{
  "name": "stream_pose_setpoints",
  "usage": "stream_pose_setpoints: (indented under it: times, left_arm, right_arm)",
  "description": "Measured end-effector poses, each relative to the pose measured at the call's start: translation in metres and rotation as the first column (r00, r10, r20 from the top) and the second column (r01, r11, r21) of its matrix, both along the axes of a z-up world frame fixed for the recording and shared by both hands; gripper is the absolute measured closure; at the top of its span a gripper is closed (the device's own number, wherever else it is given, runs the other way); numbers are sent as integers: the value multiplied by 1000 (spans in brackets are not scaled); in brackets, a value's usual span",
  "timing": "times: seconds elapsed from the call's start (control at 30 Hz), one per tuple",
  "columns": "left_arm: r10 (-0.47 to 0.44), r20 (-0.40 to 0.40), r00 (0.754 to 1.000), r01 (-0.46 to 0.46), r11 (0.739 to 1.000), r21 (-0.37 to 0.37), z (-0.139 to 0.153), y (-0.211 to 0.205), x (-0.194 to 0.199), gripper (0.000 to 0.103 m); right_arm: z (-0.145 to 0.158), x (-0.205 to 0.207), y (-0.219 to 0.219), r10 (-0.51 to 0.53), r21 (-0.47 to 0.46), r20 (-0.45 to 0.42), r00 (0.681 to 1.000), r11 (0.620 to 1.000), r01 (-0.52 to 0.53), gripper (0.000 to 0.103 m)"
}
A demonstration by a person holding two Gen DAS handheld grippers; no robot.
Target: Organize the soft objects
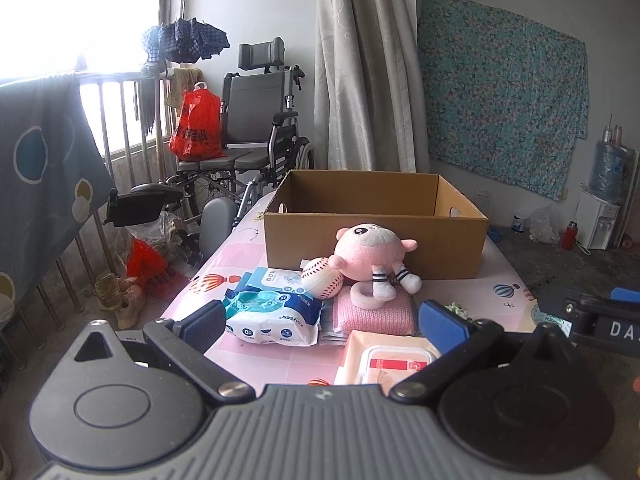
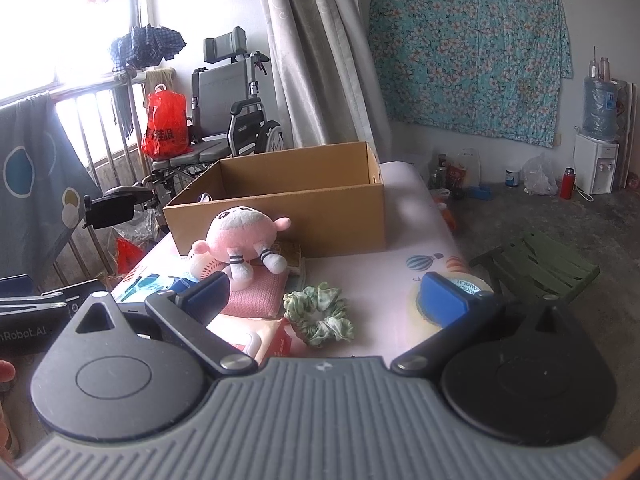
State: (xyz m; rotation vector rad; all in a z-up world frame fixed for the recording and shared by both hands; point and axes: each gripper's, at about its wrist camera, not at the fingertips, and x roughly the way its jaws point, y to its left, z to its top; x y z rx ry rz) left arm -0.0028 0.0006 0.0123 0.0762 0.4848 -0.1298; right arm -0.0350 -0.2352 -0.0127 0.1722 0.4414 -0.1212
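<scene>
A pink plush toy (image 1: 370,250) sits on a folded pink knit cloth (image 1: 374,314) in front of an open cardboard box (image 1: 376,240) on the pink table. A soft baseball (image 1: 322,278), blue wipes packs (image 1: 272,312) and a pink-lidded wipes pack (image 1: 394,360) lie near it. My left gripper (image 1: 322,326) is open and empty above these packs. In the right wrist view the plush (image 2: 244,236), the knit cloth (image 2: 254,296), the box (image 2: 280,216) and a green scrunchie (image 2: 320,314) show. My right gripper (image 2: 334,298) is open and empty over the scrunchie.
A wheelchair (image 1: 248,136) with a red bag (image 1: 196,126) stands behind the table's left end. A railing (image 1: 120,120) runs along the left. A green stool (image 2: 540,268) and a water dispenser (image 2: 596,168) stand on the floor to the right.
</scene>
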Motion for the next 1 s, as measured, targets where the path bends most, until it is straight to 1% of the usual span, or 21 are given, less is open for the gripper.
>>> stream_pose_setpoints:
  times: [0.07, 0.1, 0.13, 0.17, 0.2, 0.27, 0.33, 0.43, 0.5, 0.63, 0.73, 0.8, 0.87, 0.93, 1.0]
  left_arm:
    - [-3, 0, 1000, 3, 1000, -26, 0, 2, 1, 0]
    - [-2, -10, 1000, 2, 999, -35, -1, 3, 2, 0]
    - [2, -11, 1000, -2, 999, -44, -1, 4, 4, 0]
    - [0, 0, 1000, 0, 999, -48, 1, 4, 3, 0]
    - [-9, 20, 1000, 10, 999, -54, 5, 5, 2, 0]
    - [-37, 60, 998, 42, 996, -84, 14, 5, 2, 0]
    - [-85, 69, 994, 94, 987, -130, 19, 5, 7, 0]
    - [-125, 56, 991, 132, 979, -153, 18, 8, 20, 0]
    - [-129, 42, 991, 134, 977, -165, 14, 13, 29, 0]
    - [-108, 5, 994, 107, 975, -197, 10, 33, 44, 0]
    - [-76, 2, 997, 76, 980, -183, 10, 44, 52, 0]
    - [-53, 7, 999, 53, 986, -158, 12, 47, 58, 0]
    - [-51, 15, 999, 52, 991, -125, 13, 49, 63, 0]
    - [-59, 16, 998, 60, 994, -88, 9, 51, 66, 0]
    - [-66, 1, 998, 66, 995, -69, 0, 54, 69, 0]
  right_arm:
    - [1, 4, -2, 9, 13, -13, 1000, 1000, -9, 1]
    - [2, 3, -3, 9, 27, 0, 1000, 1000, -9, 1]
    - [3, 1, -7, 19, 60, 26, 999, 998, -20, 1]
    - [3, 1, -10, 37, 96, 39, 999, 995, -41, 1]
    - [4, 2, -14, 58, 137, 34, 998, 989, -62, 1]
    - [5, 8, -19, 51, 180, 5, 999, 982, -51, 1]
    - [8, 18, -20, 35, 165, -1, 999, 986, -35, 1]
    - [10, 33, -20, 26, 149, -2, 1000, 988, -26, 1]
    - [8, 44, -23, 39, 171, -7, 999, 985, -38, 1]
    - [1, 71, -25, 93, 206, -41, 995, 975, -82, 1]
    - [1, 86, -28, 111, 217, -43, 993, 971, -100, 1]
    - [-1, 93, -31, 122, 243, -40, 992, 964, -109, 1]
    - [-4, 102, -36, 137, 265, -50, 989, 957, -119, 1]
    - [-9, 111, -39, 159, 265, -83, 984, 955, -132, 1]
    - [-17, 119, -42, 166, 250, -132, 977, 959, -129, 1]
